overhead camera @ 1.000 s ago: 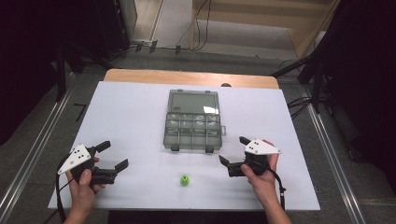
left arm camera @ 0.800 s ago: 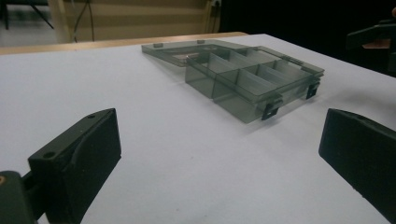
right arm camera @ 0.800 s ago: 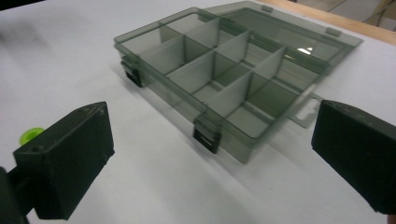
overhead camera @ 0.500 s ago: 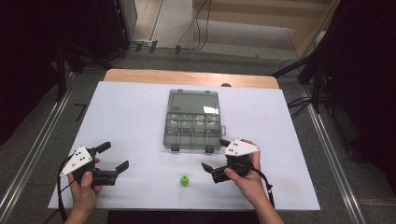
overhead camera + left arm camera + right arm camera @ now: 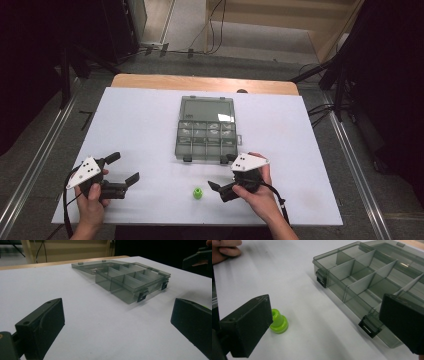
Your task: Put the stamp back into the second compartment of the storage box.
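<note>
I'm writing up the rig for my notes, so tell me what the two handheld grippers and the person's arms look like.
Both the left gripper and the right gripper have black bodies with two blocky black jaws. Each carries a pale grey three-cornered plate dotted with small dark marks, and trails a thin black cable. The forearms are bare, with no sleeves or gloves in sight.

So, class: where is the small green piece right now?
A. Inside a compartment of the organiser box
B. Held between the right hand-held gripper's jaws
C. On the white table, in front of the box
C: the green piece sits on the table, apart from the box.
</note>
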{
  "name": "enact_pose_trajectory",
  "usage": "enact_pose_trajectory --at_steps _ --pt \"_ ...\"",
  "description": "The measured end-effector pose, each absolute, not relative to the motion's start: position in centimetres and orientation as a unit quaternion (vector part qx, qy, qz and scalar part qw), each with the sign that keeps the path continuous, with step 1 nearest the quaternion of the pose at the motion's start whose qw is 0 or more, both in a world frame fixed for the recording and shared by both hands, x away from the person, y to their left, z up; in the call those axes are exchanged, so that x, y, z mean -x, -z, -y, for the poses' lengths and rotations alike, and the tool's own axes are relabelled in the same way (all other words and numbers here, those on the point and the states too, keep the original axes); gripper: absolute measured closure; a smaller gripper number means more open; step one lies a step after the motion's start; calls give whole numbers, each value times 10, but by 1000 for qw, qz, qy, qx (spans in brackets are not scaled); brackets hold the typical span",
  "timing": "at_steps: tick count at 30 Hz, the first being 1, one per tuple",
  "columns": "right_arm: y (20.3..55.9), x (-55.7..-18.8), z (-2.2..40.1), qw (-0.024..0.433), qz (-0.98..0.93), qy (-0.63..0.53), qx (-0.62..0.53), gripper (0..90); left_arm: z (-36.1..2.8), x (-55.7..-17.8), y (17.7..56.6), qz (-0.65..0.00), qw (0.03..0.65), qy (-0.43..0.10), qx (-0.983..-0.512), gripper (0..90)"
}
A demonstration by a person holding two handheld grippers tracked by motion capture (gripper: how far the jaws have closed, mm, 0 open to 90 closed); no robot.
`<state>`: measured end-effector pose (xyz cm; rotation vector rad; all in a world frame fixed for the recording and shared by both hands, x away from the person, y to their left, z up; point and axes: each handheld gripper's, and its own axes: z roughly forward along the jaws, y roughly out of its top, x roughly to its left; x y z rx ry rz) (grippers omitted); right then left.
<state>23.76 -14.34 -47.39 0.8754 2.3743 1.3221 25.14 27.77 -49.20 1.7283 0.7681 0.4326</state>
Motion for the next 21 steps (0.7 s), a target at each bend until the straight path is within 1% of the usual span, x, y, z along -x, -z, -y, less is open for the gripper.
enact_pose_trajectory --at_steps 16,21 --pt "481 -232 120 111 -842 -448 -279 0 -278 -253 493 -325 568 -177 -735 0" --pt "486 -230 114 108 -847 -438 -282 0 -278 -253 493 -323 569 -176 -736 0"
